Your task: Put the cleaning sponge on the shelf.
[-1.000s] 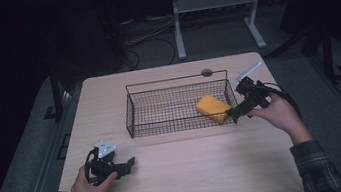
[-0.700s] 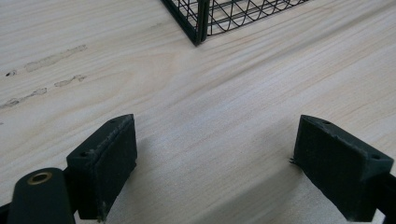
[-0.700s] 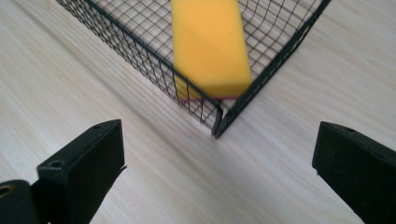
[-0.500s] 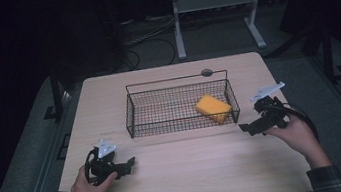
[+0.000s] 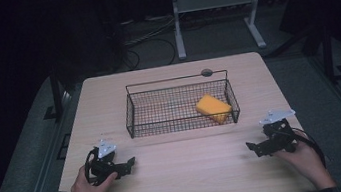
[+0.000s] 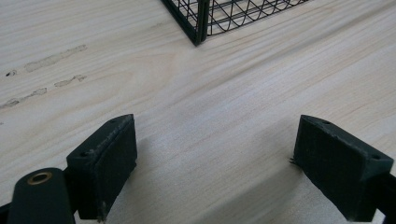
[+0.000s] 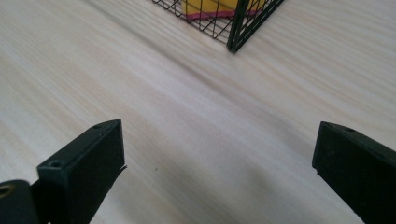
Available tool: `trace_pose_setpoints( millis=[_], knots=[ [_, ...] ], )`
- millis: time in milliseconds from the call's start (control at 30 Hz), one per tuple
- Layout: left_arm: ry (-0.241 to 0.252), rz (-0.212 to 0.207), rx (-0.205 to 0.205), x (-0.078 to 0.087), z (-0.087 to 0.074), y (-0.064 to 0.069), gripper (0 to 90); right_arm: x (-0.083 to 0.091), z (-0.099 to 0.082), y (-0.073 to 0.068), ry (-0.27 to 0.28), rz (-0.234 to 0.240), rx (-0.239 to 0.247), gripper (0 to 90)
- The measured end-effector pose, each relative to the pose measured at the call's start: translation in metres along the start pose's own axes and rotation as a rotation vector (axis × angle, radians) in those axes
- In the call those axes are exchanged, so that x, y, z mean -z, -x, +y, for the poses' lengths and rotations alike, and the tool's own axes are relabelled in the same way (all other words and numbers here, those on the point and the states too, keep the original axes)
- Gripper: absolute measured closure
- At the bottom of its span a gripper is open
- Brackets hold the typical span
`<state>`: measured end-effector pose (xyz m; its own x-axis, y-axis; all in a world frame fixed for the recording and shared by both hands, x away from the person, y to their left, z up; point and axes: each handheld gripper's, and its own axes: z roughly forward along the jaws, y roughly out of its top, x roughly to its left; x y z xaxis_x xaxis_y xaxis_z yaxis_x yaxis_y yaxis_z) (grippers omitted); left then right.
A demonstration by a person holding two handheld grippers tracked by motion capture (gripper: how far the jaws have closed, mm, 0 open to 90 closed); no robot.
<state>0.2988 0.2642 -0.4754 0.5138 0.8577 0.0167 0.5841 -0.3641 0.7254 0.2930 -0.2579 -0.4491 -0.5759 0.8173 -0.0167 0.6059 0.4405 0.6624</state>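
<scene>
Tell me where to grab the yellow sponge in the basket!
Best guess: come straight down from above, since the wire basket walls block the sides. The yellow sponge lies flat but turned at a slant in the right end, so pinch it across its two long sides. The open right gripper is nearer.

Dim lab; floor cables (image 5: 150,38)

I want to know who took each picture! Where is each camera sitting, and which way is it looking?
High view: above the person's side, facing forward and down at the table; both hands and grippers show.
Left gripper view: rides the left gripper, facing the basket corner; its jaws show, apart.
Right gripper view: rides the right gripper, facing the basket's other corner and yellow sponge; its jaws show, apart.
All share the basket.
</scene>
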Motion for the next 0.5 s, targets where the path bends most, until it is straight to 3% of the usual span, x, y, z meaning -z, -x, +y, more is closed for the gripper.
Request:
trace_pose_setpoints(
  millis=[233,500],
  knots=[
    [0.002,0.001,0.003,0.000,0.000,0.000,12.6,-0.003,-0.017,-0.004,-0.004,-0.005,-0.015,2.1],
    [0.003,0.001,0.004,0.000,0.000,0.000,12.5,-0.005,-0.025,-0.005,-0.023,-0.002,-0.023,2.1]
  ],
)
